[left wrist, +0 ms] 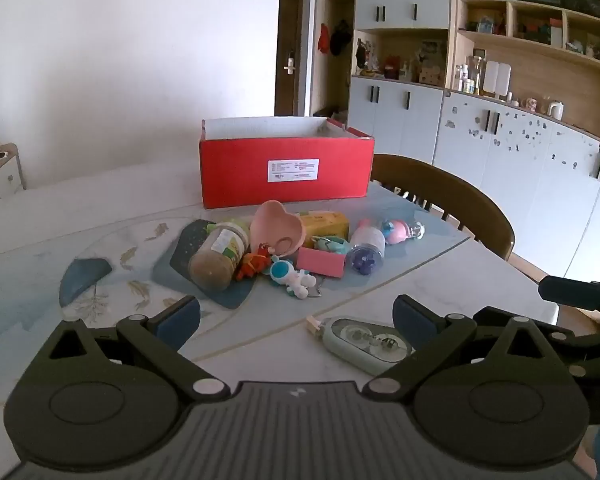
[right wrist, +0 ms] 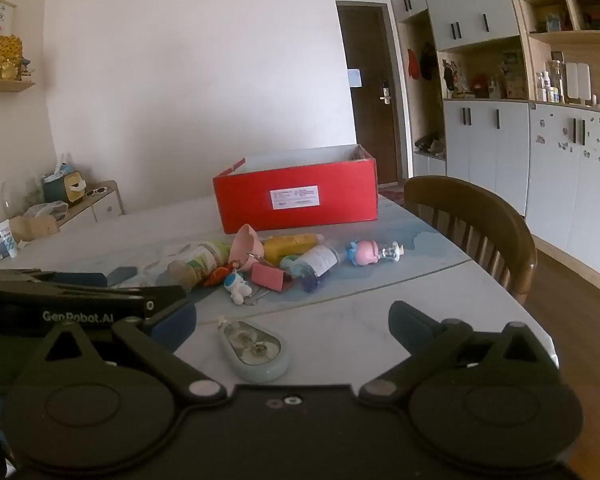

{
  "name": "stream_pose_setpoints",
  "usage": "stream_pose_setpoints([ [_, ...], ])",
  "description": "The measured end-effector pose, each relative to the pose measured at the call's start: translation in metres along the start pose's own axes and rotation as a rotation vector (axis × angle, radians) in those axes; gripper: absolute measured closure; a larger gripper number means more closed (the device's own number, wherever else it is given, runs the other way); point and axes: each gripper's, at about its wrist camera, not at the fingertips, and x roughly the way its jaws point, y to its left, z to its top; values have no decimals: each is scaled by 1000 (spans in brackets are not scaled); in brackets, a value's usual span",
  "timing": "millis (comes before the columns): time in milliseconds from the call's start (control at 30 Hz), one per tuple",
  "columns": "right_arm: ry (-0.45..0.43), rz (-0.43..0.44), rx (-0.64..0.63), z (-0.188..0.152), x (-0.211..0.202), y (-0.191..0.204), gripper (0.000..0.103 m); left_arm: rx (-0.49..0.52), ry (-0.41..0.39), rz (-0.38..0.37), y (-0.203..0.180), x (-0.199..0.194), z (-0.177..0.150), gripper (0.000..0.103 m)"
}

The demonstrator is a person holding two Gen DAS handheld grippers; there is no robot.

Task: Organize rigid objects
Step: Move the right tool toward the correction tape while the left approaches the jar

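An open red box (left wrist: 286, 170) stands at the back of the table; it also shows in the right wrist view (right wrist: 298, 200). In front of it lies a pile: a lying jar (left wrist: 220, 254), a pink heart-shaped bowl (left wrist: 278, 230), a yellow pack (left wrist: 326, 222), a pink clip (left wrist: 321, 262), a small astronaut figure (left wrist: 294, 278), a clear bottle (left wrist: 366, 246) and a pink toy (left wrist: 398, 231). A pale green correction-tape dispenser (left wrist: 366, 340) lies nearest, seen also in the right wrist view (right wrist: 256, 350). My left gripper (left wrist: 296, 318) and right gripper (right wrist: 292, 320) are both open and empty, low over the table, just short of the dispenser.
A wooden chair (right wrist: 476, 220) stands at the table's right side. White cupboards and shelves (left wrist: 500, 140) line the right wall. A low side cabinet (right wrist: 88, 204) with clutter stands at the left. The right gripper's body (left wrist: 572, 292) shows at the left wrist view's right edge.
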Motion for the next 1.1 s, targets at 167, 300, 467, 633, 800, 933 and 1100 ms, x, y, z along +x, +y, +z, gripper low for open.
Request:
stream_pose_setpoints([
  [167,-8,21,13,1,-3,-2,1,-32,-3,-33,6,-2,-1,0],
  [300,-6,18,11,3,-4,-2,1,-29,-1,-45,5,-4,4,0],
  [467,-5,18,10,2,-3,-3,1,-32,4,-52,5,-2,1,0],
  [633,1,17,-1,2,-2,0,1,-31,8,-51,6,0,2,0],
  [800,12,23,-9,1,0,1,1,-30,5,-36,7,1,1,0],
  [933,19,32,-19,1,2,2,1,-40,10,-25,10,1,1,0],
  [1100,16,78,-47,1,0,7,0,-56,29,-16,12,1,1,0],
])
